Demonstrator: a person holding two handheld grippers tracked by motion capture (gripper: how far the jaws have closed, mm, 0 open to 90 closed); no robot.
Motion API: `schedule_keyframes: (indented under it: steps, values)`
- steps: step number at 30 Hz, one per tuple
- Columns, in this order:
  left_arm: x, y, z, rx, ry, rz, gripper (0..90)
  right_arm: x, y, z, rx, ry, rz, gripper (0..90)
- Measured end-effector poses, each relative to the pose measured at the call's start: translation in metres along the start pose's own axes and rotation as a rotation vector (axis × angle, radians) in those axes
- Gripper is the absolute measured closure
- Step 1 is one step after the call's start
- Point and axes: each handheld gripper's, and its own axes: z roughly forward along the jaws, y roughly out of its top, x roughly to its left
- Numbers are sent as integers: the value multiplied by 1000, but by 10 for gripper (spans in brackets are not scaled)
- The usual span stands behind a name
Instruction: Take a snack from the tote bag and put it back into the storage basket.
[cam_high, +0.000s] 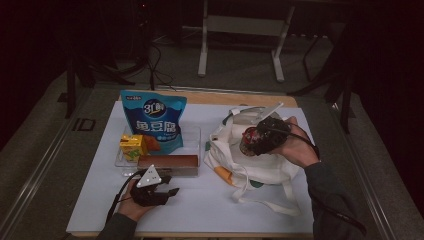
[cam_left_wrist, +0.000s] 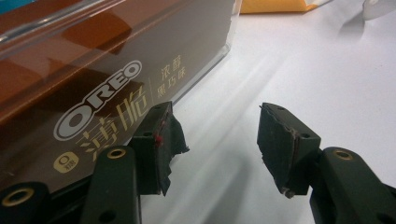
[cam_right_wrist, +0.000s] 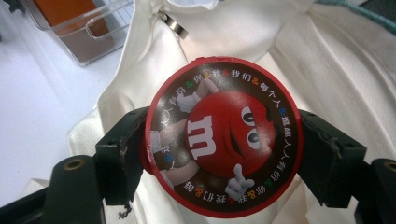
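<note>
My right gripper (cam_right_wrist: 223, 144) is shut on a round M&M's can (cam_right_wrist: 224, 135) with a red cartoon lid, held over the white tote bag (cam_right_wrist: 289, 51). From above, that can (cam_high: 248, 140) hangs over the bag (cam_high: 260, 170) with the right gripper (cam_high: 265, 135) around it. My left gripper (cam_left_wrist: 212, 140) stands open with nothing between its fingers, just in front of the brown Oreo box (cam_left_wrist: 93, 88). In the high view the left gripper (cam_high: 167, 189) rests on the white mat below the Oreo box (cam_high: 167, 162).
A clear tray (cam_high: 196, 135) holds a blue snack pouch (cam_high: 154, 120), a yellow drink carton (cam_high: 132, 146) and the Oreo box. The white mat (cam_high: 200, 210) covers the table; its front edge runs close below the left hand. A metal stand (cam_high: 240, 30) is beyond the table.
</note>
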Motion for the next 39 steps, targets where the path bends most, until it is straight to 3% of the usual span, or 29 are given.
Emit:
schedule_keyframes:
  steps: [39]
  values:
    - [0,0,0,0,0,0,463,20,38,1,-21,33,-85,249]
